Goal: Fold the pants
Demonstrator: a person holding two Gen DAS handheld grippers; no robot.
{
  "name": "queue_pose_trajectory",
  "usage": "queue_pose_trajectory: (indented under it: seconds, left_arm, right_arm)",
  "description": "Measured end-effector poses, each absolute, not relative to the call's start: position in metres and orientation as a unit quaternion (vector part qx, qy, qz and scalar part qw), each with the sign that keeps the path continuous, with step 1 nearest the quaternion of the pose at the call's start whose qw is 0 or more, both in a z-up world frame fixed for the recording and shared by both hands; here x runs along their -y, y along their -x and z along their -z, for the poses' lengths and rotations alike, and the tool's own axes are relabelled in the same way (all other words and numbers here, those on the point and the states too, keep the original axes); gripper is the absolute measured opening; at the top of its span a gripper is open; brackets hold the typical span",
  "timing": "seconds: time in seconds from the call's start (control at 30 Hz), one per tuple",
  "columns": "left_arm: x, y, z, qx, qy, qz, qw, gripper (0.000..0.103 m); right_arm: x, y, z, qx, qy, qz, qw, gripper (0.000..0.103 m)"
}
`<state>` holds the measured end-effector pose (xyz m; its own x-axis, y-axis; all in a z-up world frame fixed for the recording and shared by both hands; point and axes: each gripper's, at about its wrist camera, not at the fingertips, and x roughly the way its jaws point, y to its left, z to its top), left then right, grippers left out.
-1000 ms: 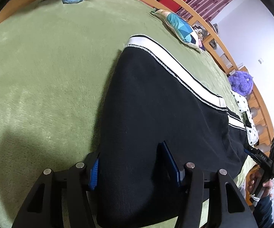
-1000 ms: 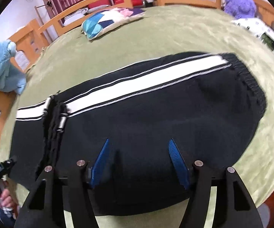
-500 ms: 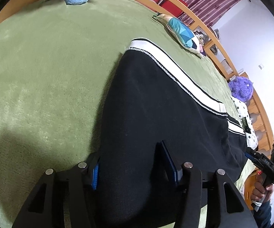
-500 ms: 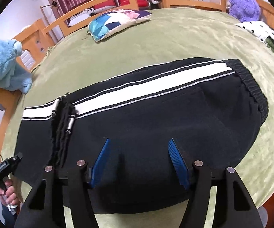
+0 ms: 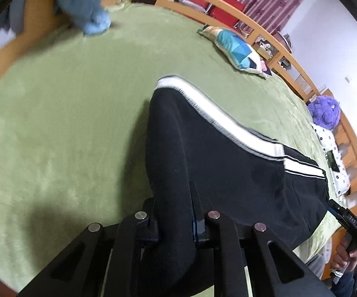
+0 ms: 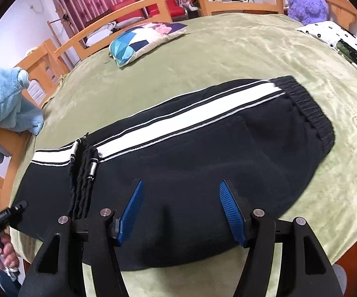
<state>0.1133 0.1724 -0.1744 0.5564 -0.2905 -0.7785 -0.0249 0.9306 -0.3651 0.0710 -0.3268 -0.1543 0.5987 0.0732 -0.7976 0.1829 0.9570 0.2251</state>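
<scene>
Black pants (image 6: pixel 203 153) with a white side stripe lie folded on the green bed cover (image 6: pixel 228 57), waistband at the right, drawstrings at the left. My right gripper (image 6: pixel 180 203) is open above the pants' near edge, with nothing between its blue pads. My left gripper (image 5: pixel 176 212) is shut on the folded left end of the pants (image 5: pixel 203 153) and lifts that end off the bed. The right gripper also shows in the left wrist view (image 5: pixel 351 220) at the far right edge.
A patterned pillow (image 6: pixel 143 39) lies at the back of the bed. A blue plush (image 6: pixel 2 101) hangs at the left rail. A purple plush (image 6: pixel 307 0) and a dotted cloth (image 6: pixel 339 42) sit at the right. A wooden rail surrounds the bed.
My left gripper has closed on the pants' left end and raised it. The right gripper has stayed open and drawn back slightly.
</scene>
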Motion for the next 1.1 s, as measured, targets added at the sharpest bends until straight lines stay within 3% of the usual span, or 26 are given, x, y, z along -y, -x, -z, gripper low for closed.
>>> queue_pose_trajectory:
  seconds: [0.23, 0.57, 0.73, 0.83, 0.97, 1.1]
  left_arm:
    - [-0.102, -0.101, 0.091, -0.434, 0.073, 0.057, 0.896, 0.014]
    - [0.114, -0.092, -0.016, -0.412, -0.07, 0.121, 0.9, 0.014]
    - [0.246, -0.101, -0.007, -0.425, -0.113, 0.187, 0.879, 0.014]
    - [0.308, -0.107, 0.015, -0.465, -0.081, 0.274, 0.838, 0.022]
    - [0.324, -0.108, 0.029, -0.476, -0.068, 0.295, 0.826, 0.036]
    - [0.3, -0.109, 0.037, -0.455, -0.108, 0.244, 0.85, 0.039]
  right_arm:
    - [0.364, -0.052, 0.149, -0.44, -0.129, 0.024, 0.888, 0.063]
    - [0.451, -0.021, 0.147, -0.413, -0.119, 0.042, 0.902, 0.063]
    - [0.505, 0.005, 0.146, -0.409, -0.153, 0.068, 0.897, 0.063]
    - [0.53, 0.02, 0.146, -0.413, -0.161, 0.081, 0.893, 0.063]
    - [0.552, 0.032, 0.148, -0.417, -0.173, 0.084, 0.888, 0.063]
    - [0.558, 0.027, 0.148, -0.402, -0.209, 0.045, 0.89, 0.064]
